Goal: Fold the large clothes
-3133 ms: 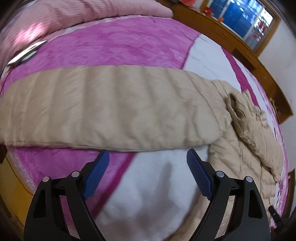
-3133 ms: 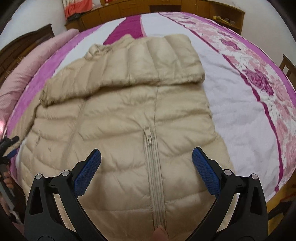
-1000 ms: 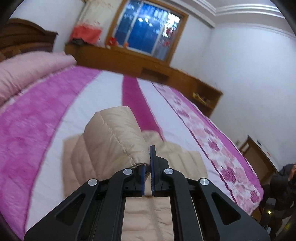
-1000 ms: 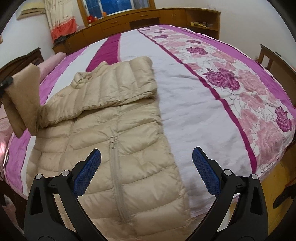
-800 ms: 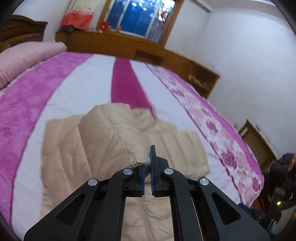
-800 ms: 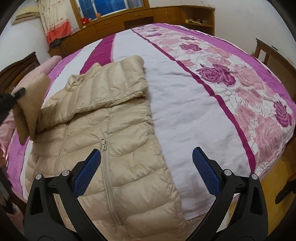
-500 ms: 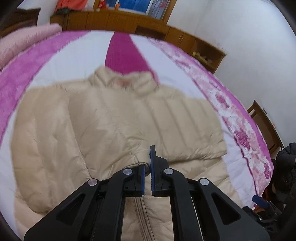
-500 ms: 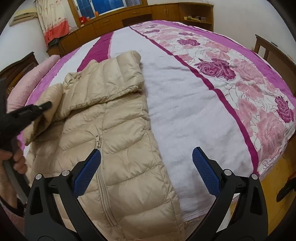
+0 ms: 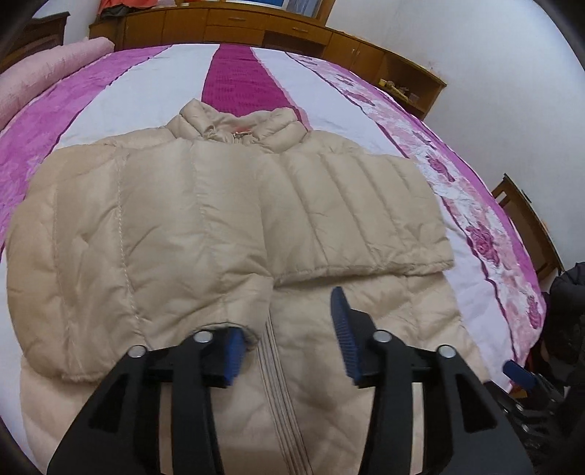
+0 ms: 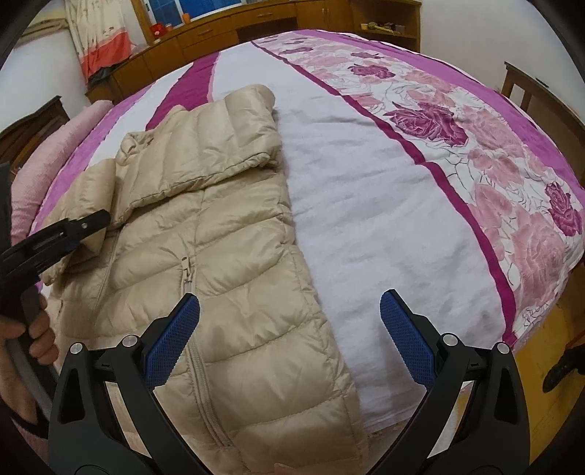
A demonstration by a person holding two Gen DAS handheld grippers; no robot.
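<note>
Left wrist view looks down on a beige puffer jacket [image 9: 226,234] lying front-up on the bedspread [image 9: 120,73], its collar [image 9: 237,126] at the far end and its zipper [image 9: 281,394] running toward the camera. The shell is smooth and faintly glossy, stitched into soft padded channels. Both sleeves are folded across the chest: the left sleeve [image 9: 139,255] lies puffed and rumpled, its ribbed cuff ending just left of the zipper, while the right sleeve [image 9: 365,219] lies flatter, with straight parallel quilting and a raw-looking hem edge. The left gripper [image 9: 289,339] hangs just above the jacket with its jaws apart; its blue, finely ridged pads [image 9: 343,329] hold nothing, and the left pad sits right at the cuff, though actual contact cannot be judged.

The right wrist view shows the same jacket on the left half of the bed, near the close edge, with bare white plush to its right. The right gripper [image 10: 289,329] is wide open, its blue cross-hatched pads above the jacket's lower right edge and the white strip beside it. The person's left hand [image 10: 33,329] grips the black handle at the left edge of this view.

The bedspread is fuzzy, banded in white, magenta and a pink rose print. A pink ribbed pillow [image 10: 40,171] lies far left, and a brown wooden cabinet [image 10: 256,22] lines the far wall.
</note>
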